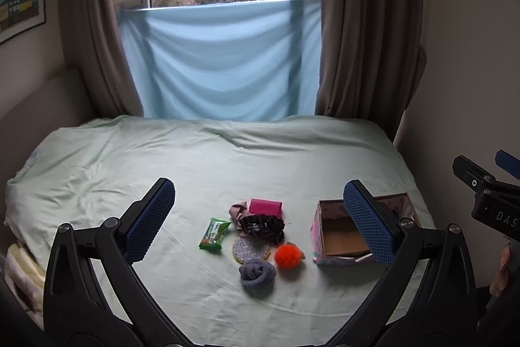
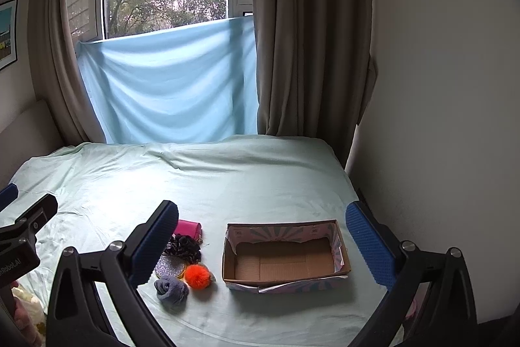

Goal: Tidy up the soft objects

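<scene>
Left wrist: fuzzy orange pompom (image 1: 287, 256), rolled grey sock (image 1: 256, 273), cardboard box (image 1: 341, 244).

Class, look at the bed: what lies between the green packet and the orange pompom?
The glittery round disc lies between the green packet and the orange pompom, on the bed sheet. The left wrist view shows this.

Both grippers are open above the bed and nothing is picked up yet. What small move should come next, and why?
Probably lower the right gripper toward the orange pom-pom. Its fingers are open and empty, the cardboard box is empty, and the pom-pom lies at the pile's edge nearest the box, beside the grey sock ball.
</scene>
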The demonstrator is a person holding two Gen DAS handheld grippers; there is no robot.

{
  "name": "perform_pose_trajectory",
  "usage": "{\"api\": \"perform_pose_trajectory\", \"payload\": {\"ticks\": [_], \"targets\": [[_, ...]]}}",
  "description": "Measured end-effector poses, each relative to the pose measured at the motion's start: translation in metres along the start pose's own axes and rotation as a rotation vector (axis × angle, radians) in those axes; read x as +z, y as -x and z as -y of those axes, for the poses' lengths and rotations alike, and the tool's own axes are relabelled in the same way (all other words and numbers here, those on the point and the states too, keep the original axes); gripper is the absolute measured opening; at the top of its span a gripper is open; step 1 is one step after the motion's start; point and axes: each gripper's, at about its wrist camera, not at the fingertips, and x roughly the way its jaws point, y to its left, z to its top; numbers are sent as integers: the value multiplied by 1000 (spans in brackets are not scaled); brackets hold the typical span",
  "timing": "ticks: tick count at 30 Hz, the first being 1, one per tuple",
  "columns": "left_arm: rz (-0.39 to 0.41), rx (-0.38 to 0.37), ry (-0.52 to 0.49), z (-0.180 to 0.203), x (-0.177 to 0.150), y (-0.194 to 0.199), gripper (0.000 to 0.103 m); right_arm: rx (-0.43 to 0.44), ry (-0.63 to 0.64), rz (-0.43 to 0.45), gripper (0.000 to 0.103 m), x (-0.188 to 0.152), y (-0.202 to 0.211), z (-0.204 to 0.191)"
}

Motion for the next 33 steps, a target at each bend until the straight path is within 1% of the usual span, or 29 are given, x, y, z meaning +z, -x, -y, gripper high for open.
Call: {"api": "perform_pose_trajectory", "payload": {"ticks": [12,33], "targets": [[-9,-7,7,2,-8,3,103,6,4,5,102,-7,4,-1],[-8,-7,17,-2,-9,3,103,3,8,6,102,-4,2,3]]}}
